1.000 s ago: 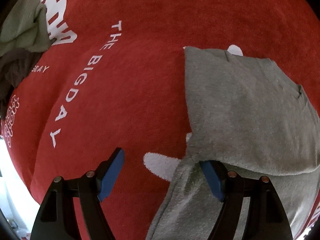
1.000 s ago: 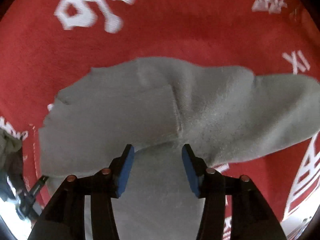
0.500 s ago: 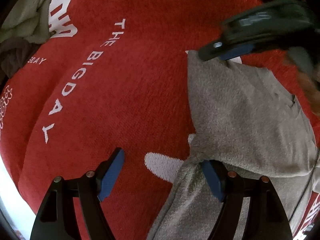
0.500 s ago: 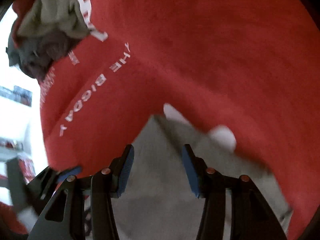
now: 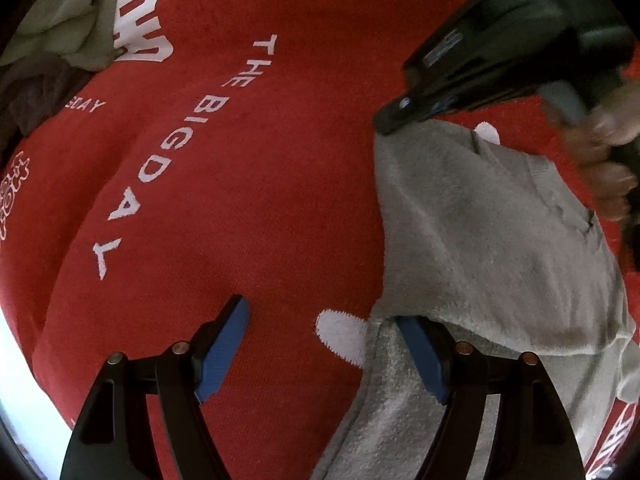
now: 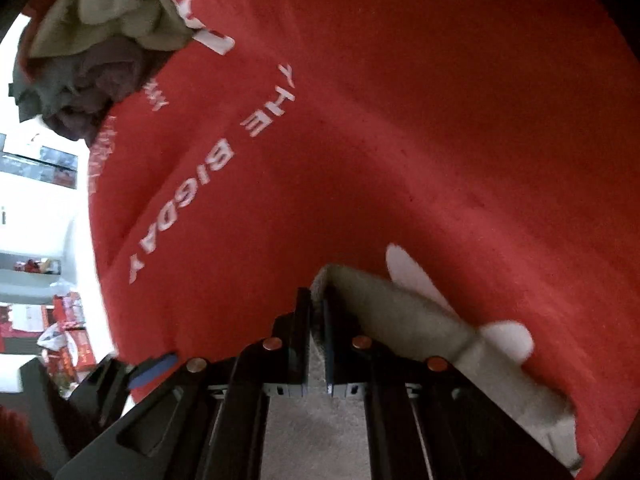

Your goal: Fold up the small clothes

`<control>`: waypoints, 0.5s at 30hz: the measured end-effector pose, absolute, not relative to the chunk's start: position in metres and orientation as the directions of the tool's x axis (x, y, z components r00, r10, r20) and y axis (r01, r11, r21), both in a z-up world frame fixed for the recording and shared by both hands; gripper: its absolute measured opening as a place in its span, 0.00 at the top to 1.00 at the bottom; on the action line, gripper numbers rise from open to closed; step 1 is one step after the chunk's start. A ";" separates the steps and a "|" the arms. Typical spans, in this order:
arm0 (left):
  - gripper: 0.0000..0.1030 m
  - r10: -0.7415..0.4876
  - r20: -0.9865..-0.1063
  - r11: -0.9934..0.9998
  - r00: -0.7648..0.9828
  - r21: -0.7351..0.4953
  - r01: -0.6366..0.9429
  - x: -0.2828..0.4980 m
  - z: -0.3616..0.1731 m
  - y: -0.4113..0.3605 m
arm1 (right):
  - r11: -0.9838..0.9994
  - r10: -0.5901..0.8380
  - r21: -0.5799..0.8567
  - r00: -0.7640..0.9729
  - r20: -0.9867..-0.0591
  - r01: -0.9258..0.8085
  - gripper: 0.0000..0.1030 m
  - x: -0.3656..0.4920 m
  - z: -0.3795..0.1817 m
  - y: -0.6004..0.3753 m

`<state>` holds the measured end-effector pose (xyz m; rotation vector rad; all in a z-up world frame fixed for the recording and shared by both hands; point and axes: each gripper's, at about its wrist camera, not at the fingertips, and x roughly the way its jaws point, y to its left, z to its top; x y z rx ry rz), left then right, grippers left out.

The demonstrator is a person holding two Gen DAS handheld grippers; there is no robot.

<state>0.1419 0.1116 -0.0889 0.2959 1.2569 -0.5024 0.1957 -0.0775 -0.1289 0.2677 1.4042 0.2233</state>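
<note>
Nearest in the left wrist view, the left gripper [image 5: 320, 344] is held wide apart above the red cloth [image 5: 248, 208]; nothing is clamped between its blue pads [image 5: 222, 354], though the right-hand pad is laid against the near edge of the grey garment [image 5: 488, 248], while the left-hand pad is poised over bare red cloth beside it. The grey garment is spread flat on the red cloth, with a folded layer seen on top and a lower layer running toward the camera under the gripper. At the far corner of the grey garment, the right gripper [image 5: 384, 126] is brought down on the fabric, and a hand [image 5: 608, 160] is seen gripping its handle at the right edge. In the right wrist view, the right gripper [image 6: 317, 304] has just been closing and is clenched on that corner of the grey garment [image 6: 400, 312], a pinch of fabric being trapped between the nearly touching jaws. Beyond the grey garment, white lettering [image 5: 176, 152] is printed across the red cloth. Farthest from the grey garment, at the far left corner of the red cloth, a heap of other clothes [image 6: 100, 52] in green and dark tones is piled.
</note>
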 end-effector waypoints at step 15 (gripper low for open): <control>0.00 -0.243 -0.950 0.804 0.196 -0.084 0.589 0.131 -0.032 0.122 | 0.932 0.130 0.211 0.272 -0.954 0.295 0.49 0.043 -0.068 -0.120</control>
